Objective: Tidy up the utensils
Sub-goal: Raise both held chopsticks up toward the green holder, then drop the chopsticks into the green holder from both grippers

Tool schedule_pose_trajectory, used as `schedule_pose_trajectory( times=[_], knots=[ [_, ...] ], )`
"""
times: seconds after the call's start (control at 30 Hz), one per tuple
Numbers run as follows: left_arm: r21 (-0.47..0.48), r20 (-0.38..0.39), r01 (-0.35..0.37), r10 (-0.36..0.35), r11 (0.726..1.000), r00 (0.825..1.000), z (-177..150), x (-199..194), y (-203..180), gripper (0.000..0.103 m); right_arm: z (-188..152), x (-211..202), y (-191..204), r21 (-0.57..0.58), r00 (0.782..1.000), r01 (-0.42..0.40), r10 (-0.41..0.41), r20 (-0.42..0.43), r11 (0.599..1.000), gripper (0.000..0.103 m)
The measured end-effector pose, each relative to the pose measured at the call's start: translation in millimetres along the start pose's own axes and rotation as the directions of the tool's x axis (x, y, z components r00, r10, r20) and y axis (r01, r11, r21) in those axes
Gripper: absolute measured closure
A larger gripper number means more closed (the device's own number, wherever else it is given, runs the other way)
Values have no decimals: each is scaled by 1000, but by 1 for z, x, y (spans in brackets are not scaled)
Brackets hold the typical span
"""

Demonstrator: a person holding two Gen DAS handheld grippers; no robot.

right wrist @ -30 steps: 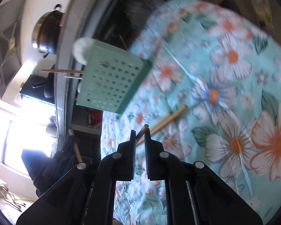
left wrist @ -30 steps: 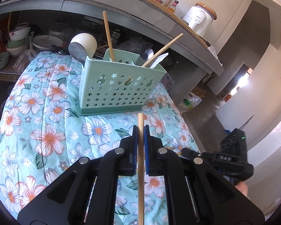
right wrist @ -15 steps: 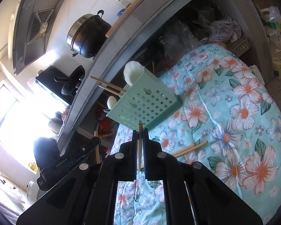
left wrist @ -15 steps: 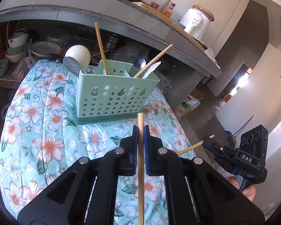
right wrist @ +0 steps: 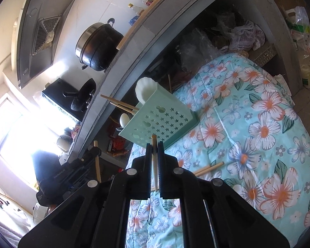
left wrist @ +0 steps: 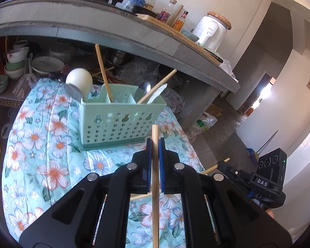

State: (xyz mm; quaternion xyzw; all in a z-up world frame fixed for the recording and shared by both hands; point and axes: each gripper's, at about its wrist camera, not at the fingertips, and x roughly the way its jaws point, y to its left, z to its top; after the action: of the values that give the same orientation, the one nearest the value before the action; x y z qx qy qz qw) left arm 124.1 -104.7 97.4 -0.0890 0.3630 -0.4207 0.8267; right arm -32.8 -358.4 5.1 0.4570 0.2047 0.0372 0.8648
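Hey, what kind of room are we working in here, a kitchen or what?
Most likely a home kitchen. A black pot sits on the grey counter under a range hood, sauce bottles line the counter, and bowls are stacked on the shelf beneath it.

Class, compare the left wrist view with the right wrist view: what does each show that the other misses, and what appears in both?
Only the left wrist view shows the white appliance on the counter, the stacked bowls beneath it and a metal spoon inside the green caddy.

Only the right wrist view shows the range hood and two chopsticks lying on the floral cloth.

Both show the caddy, the cloth, the black pot, and each pair of tongs, the left tongs and the right tongs, shut on a chopstick.
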Motion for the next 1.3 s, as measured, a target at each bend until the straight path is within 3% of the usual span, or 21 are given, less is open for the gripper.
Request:
schedule_pose_trajectory(
  times=[0.17,0.27,0.33,0.43,0.6,0.7,0.77,0.9,1.07,1.23,1.3],
  knots=[
    [41,105,-6,1,999,995,44,-17,-9,98,3,-2,-2,0,1000,2,-2,7,1000,97],
    [74,217,-8,-8,997,976,75,-29,-20,98,4,-2,-4,2,1000,6,-6,9,1000,97],
    [88,296,-12,-15,996,955,97,-33,-26,98,4,0,-5,6,1000,11,-11,6,1000,97],
    [104,424,-35,-13,994,906,124,-33,-33,98,4,2,-6,11,1000,18,-18,3,1000,97],
    [52,605,-97,46,994,795,163,-15,-29,98,7,3,-5,9,999,35,-35,4,999,97],
    [13,646,-153,108,988,756,178,8,-20,98,9,3,-6,6,999,48,-48,7,999,97],
    [-3,658,-193,147,981,738,182,25,-14,98,11,3,-6,5,998,56,-56,10,998,97],
    [-32,641,-255,215,966,737,180,58,6,98,15,4,-10,10,998,70,-70,12,998,97],
    [-61,595,-275,256,959,762,163,79,28,98,16,7,-14,19,997,77,-77,9,997,97],
    [-49,578,-285,260,957,774,142,74,32,98,16,7,-14,19,997,75,-75,9,997,97],
    [-33,560,-286,255,958,788,132,69,31,96,16,7,-13,16,997,74,-74,9,997,97]
  ],
)
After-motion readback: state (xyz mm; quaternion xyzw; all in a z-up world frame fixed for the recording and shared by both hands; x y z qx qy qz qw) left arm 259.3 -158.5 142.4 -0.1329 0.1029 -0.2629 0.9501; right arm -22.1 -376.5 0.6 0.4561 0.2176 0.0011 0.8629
